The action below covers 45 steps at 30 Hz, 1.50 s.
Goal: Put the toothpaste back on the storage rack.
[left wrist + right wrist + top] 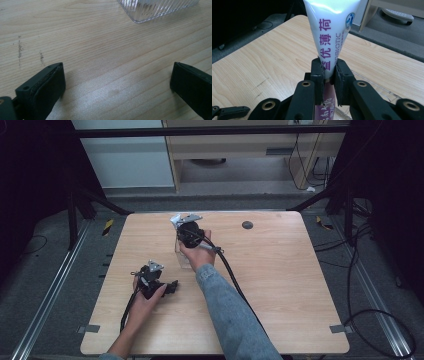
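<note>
The left tongs (172, 285) rest wide apart and empty on the tabletop (280, 285), while farther back the right tongs (329, 72) pinch a white toothpaste tube (329, 32), its long axis pointing away, directly over the clear ribbed box (155, 8).

Wooden table (280, 285) serves as landmark. A small dark round disc (247, 225) lies near its far edge. Grey tape tabs (341, 328) sit at its near corners. Black cables (370, 310) lie on the floor to its right. A light wooden cabinet (240, 145) stands beyond it.
</note>
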Each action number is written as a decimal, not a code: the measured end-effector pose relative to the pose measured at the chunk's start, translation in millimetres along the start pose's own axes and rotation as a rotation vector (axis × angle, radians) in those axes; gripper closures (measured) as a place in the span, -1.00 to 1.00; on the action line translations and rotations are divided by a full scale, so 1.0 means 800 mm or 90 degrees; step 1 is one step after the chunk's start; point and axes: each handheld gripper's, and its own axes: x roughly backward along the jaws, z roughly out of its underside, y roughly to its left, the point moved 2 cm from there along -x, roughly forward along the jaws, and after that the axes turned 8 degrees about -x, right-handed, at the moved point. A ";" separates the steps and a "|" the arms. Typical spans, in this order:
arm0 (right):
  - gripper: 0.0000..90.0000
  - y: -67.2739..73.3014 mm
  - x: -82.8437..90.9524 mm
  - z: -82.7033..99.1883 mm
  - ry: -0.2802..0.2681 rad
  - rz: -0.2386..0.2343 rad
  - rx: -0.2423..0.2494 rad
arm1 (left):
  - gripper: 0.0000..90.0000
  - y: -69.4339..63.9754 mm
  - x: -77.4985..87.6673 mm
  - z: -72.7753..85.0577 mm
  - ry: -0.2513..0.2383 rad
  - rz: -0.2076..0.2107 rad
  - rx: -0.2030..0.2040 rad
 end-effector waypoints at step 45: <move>0.53 -0.003 0.021 -0.004 0.007 -0.020 -0.007 | -1.00 0.000 0.000 0.000 0.000 0.000 -0.001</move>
